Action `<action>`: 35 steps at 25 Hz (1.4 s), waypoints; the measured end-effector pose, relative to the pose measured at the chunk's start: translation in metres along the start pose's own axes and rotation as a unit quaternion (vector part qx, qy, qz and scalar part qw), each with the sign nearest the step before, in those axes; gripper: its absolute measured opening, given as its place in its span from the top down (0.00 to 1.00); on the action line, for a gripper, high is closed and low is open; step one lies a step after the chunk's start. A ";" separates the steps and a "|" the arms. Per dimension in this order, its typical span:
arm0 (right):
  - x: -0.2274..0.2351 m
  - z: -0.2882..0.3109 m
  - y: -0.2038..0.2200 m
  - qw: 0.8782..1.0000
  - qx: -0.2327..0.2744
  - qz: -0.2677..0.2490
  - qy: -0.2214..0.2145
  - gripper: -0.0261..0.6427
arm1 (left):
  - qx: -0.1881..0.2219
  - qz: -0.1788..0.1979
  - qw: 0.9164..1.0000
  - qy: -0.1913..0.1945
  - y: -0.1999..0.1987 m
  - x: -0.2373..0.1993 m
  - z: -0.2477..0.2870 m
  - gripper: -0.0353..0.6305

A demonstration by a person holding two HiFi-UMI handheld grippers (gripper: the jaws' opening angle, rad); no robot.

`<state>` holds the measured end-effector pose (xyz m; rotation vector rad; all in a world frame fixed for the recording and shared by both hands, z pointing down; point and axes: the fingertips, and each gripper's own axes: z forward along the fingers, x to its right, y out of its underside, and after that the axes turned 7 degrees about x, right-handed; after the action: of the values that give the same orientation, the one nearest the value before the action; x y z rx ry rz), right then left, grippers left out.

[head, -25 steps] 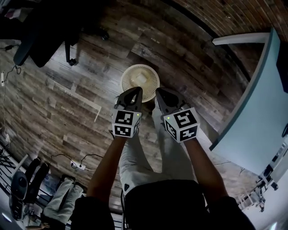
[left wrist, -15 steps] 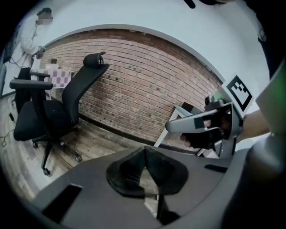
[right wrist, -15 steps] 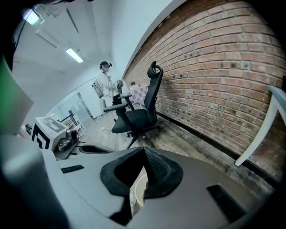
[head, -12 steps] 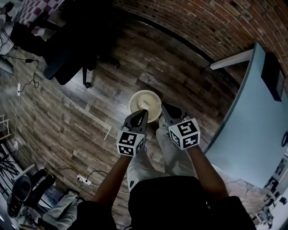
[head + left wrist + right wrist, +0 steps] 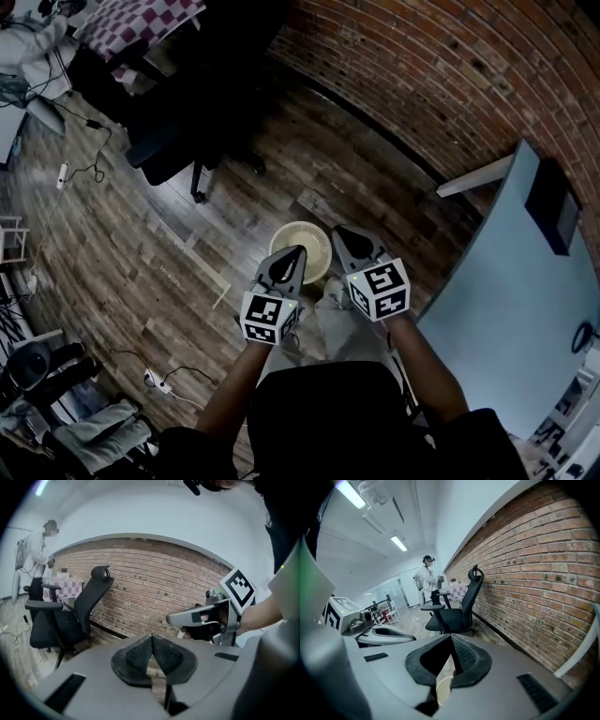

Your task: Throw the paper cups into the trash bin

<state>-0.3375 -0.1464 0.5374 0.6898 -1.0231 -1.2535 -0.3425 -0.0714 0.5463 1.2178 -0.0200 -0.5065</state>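
A round cream trash bin (image 5: 306, 240) stands on the wooden floor, and its rim (image 5: 442, 686) also peeks out under the right jaws. My left gripper (image 5: 290, 253) hangs over the bin's near edge with its jaws shut and nothing between them (image 5: 152, 637). Just to its right, my right gripper (image 5: 341, 232) is level with the bin's right side, also shut and empty (image 5: 451, 638). Each gripper shows in the other's view: the right gripper (image 5: 170, 619) and the left gripper (image 5: 411, 638). No paper cup is visible in any view.
A black office chair (image 5: 173, 141) stands left of the bin, near the brick wall (image 5: 450, 84). A pale blue table (image 5: 506, 309) fills the right side. A power strip with cables (image 5: 155, 380) lies on the floor at the lower left. A person (image 5: 427, 576) stands far down the room.
The head view has swung up toward the brick wall. The bin and both grippers now sit lower in the frame and look smaller. Both grippers stay shut, side by side.
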 end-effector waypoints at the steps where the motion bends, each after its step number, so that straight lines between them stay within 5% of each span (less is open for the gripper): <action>1: 0.000 -0.004 -0.002 1.000 0.002 0.001 -0.003 0.95 | 0.004 -0.007 1.000 -0.009 -0.003 0.001 -0.002 0.93; 9: -0.008 -0.023 -0.011 1.000 0.007 0.017 -0.021 0.95 | 0.028 -0.045 0.998 -0.046 -0.033 0.000 -0.026 0.93; 25: -0.058 -0.037 -0.073 0.995 0.084 0.021 -0.042 0.95 | 0.109 0.024 0.993 -0.024 -0.122 0.005 -0.066 0.93; 35: -0.126 -0.067 -0.061 0.994 0.102 0.004 -0.026 0.95 | 0.132 0.035 0.991 -0.014 -0.117 0.007 -0.133 0.93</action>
<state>-0.3029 -0.0447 0.4256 0.8114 -1.2074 -1.1744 -0.3409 0.0154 0.3913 1.4628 -0.1578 -0.4705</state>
